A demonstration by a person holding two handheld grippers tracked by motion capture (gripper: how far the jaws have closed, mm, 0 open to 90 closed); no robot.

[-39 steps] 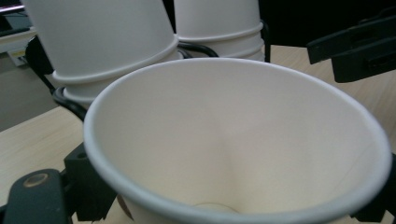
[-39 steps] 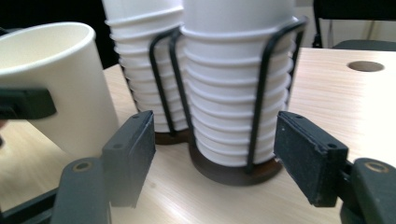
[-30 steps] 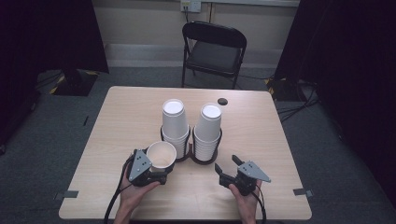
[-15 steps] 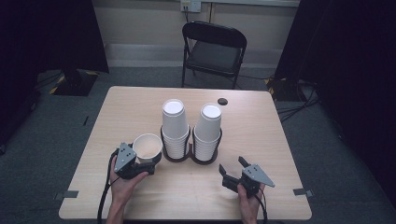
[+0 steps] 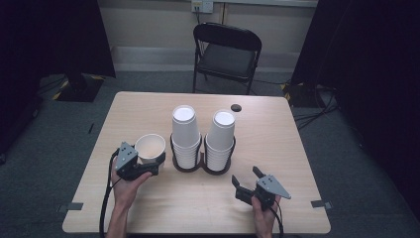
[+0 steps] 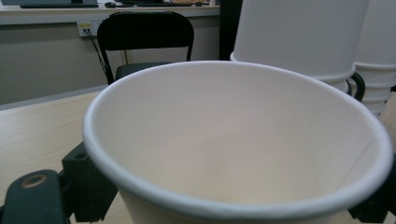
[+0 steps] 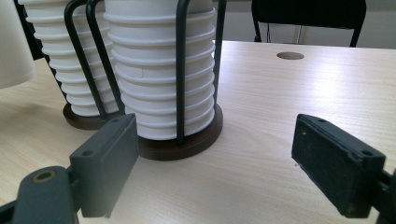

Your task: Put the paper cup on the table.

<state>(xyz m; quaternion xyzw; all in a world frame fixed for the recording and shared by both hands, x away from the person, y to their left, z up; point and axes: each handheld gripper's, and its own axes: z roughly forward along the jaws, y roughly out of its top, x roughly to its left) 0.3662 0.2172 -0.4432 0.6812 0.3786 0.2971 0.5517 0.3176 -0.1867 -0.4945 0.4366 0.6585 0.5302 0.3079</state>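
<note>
My left gripper (image 5: 151, 163) clamps a paper cup (image 5: 150, 148), upright, mouth up, left of the cup rack (image 5: 202, 166). My right gripper (image 5: 246, 183) rests wide open, empty.

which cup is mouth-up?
The single cup in the left tool, left of the rack. The stacked cups sit mouth-down.

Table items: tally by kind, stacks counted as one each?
Loose paper cup, held in the left tongs: 1
Cup stacks: 2, left and right
Two-ring holder: 1
Tongs: 2, with the right tongs open, holding nothing
Total: 6
</note>
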